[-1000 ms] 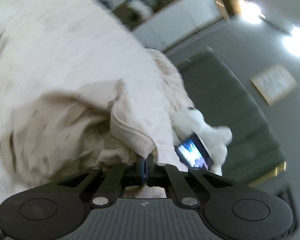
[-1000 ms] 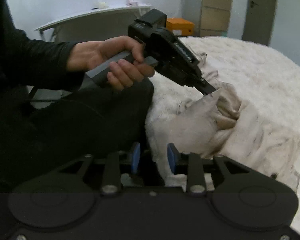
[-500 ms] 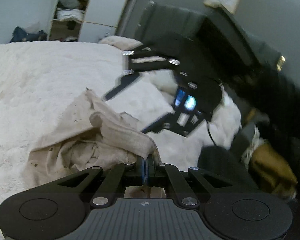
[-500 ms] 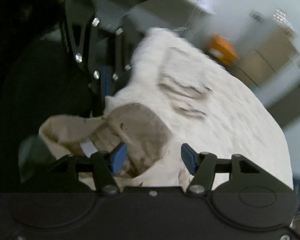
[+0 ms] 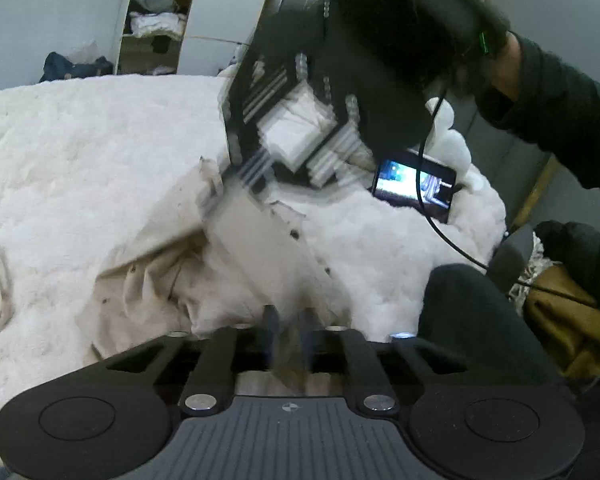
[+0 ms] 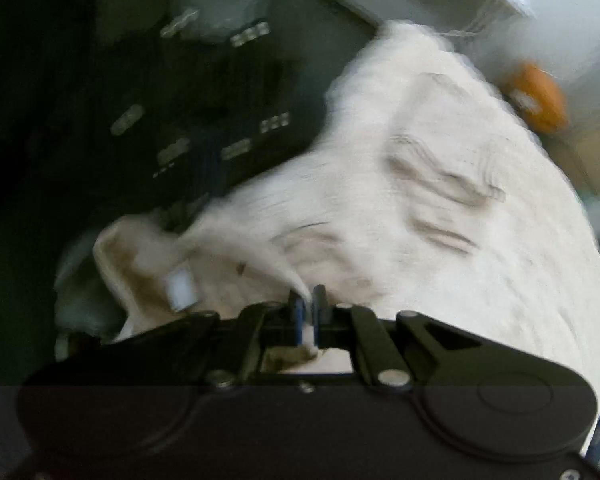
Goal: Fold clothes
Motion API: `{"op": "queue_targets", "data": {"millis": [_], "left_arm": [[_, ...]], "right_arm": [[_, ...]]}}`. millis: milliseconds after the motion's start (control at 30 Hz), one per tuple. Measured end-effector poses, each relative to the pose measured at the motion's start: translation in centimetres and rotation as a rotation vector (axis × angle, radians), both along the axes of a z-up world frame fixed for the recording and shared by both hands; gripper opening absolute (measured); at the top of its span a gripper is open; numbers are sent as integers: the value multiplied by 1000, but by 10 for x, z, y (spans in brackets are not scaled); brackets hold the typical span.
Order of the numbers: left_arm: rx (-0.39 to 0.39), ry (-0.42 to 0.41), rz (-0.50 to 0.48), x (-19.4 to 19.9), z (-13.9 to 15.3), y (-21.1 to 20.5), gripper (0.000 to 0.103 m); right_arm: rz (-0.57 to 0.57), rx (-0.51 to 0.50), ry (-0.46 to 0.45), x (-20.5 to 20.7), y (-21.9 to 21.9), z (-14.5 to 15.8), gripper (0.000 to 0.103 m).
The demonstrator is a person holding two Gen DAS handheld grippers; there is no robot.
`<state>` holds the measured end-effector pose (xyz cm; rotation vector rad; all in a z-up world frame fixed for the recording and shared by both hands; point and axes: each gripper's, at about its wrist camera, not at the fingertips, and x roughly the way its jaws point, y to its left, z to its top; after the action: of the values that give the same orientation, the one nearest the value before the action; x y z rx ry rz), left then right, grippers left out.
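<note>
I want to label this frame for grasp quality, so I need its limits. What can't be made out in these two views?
- Left wrist view: right gripper motion-blurred; its grip point on the beige garment is unreadable.
- Left wrist view: left gripper jaws opening, blurred; cloth contact unclear.
- Right wrist view: left gripper is a dark smear.
- Garment type: bunched up, unclear.

Both fisheye views rode close over the bed [image 5: 80, 152], looking steeply down past their own jaws. The left wrist view faced the shelves at upper left; the right wrist view was rolled and blurred. Both shared the cream garment [image 5: 148, 240] [image 6: 148, 264] at lower centre.
</note>
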<state>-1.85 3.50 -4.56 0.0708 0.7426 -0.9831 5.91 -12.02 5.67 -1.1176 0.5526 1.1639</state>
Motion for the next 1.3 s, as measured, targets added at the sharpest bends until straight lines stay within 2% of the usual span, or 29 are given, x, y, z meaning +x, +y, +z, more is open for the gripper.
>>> {"op": "queue_targets", "data": {"millis": [33, 100, 133, 167, 233, 300, 400, 500, 533, 567, 600, 633, 667, 800, 867, 933, 1000, 1033, 1067, 1133, 1200, 1300], "left_arm": [[-5, -4, -3, -3, -3, -3, 56], [1, -27, -12, -12, -9, -14, 60], [12, -41, -1, -14, -10, -20, 69], [24, -52, 11, -15, -11, -24, 71], [55, -66, 39, -15, -15, -32, 71], [118, -122, 95, -14, -17, -40, 69], [107, -184, 164, -15, -8, -34, 68], [48, -127, 142, -10, -1, -32, 68], [61, -128, 118, -8, -3, -40, 65], [82, -129, 99, -6, -4, -49, 48], [115, -130, 88, -3, -7, -57, 36], [148, -131, 76, 0, -10, -66, 13], [163, -135, 76, 3, -9, -72, 6], [94, -178, 139, 17, 21, -71, 5], [37, -254, 192, 29, 64, -57, 5], [7, -307, 230, 39, 96, -49, 4], [-25, -389, 277, 54, 146, -40, 4], [-27, -416, 287, 57, 162, -40, 4], [-29, -452, 296, 62, 184, -40, 4], [-30, -525, 311, 71, 228, -42, 4], [-24, -602, 318, 78, 274, -49, 4], [-47, -661, 329, 81, 322, -56, 4]], "right_arm": [[-29, 21, -15, 3, -3, 5, 2], [-117, 77, -78, 6, -17, 22, 2], [-160, 104, -109, 7, -24, 31, 2], [-174, 112, -120, 7, -26, 34, 2], [-217, 136, -143, 7, -34, 41, 2], [-256, 158, -178, -2, -46, 49, 2], [-301, 173, -230, -14, -59, 54, 2], [-404, 247, -267, -25, -74, 73, 2], [-446, 283, -270, -24, -75, 74, 2], [-487, 317, -273, -24, -77, 74, 2], [-520, 343, -280, -25, -81, 75, 2], [-554, 368, -286, -26, -85, 76, 2], [-609, 389, -311, -28, -93, 76, 2], [-813, 517, -355, -37, -137, 90, 1], [-878, 580, -365, -38, -153, 98, 1], [-953, 664, -371, -38, -170, 113, 1], [-1002, 751, -409, -36, -184, 139, 1], [-1003, 757, -417, -37, -186, 143, 1], [-1001, 790, -464, -37, -188, 164, 1], [-1003, 813, -499, -39, -192, 183, 1], [-1004, 859, -568, -43, -194, 214, 1], [-1017, 933, -642, -49, -199, 257, 1]]}}
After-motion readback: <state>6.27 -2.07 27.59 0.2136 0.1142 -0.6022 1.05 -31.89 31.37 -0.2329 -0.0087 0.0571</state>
